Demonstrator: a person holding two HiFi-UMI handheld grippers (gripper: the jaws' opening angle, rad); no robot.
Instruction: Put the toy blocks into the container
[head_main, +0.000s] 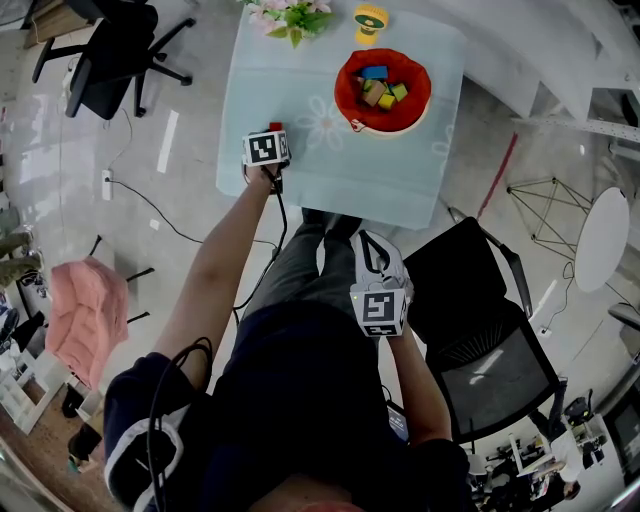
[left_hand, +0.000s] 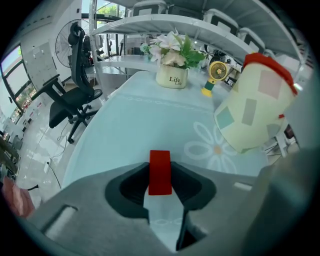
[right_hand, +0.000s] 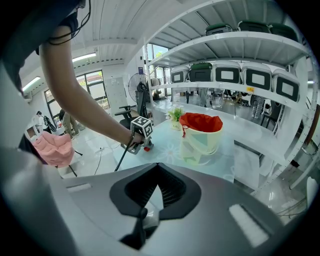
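A red toy block (left_hand: 160, 172) sits upright between the jaws of my left gripper (left_hand: 160, 186), and the pads press on both its sides, just above the pale blue table (left_hand: 130, 125). In the head view this gripper (head_main: 274, 135) is at the table's near left part with the red block (head_main: 276, 126) at its tip. The red-lined container (head_main: 352, 72) stands to the right, further back, with several coloured blocks (head_main: 381, 91) inside. My right gripper (right_hand: 150, 200) is off the table over the person's lap, jaws together and empty, looking at the container (right_hand: 201, 137).
A flower pot (left_hand: 172, 77) and a small yellow fan (left_hand: 216, 75) stand at the table's far edge. One black office chair (head_main: 110, 50) is on the floor at left, another (head_main: 480, 320) at the table's near right. Pink cloth (head_main: 88, 310) hangs on a stand.
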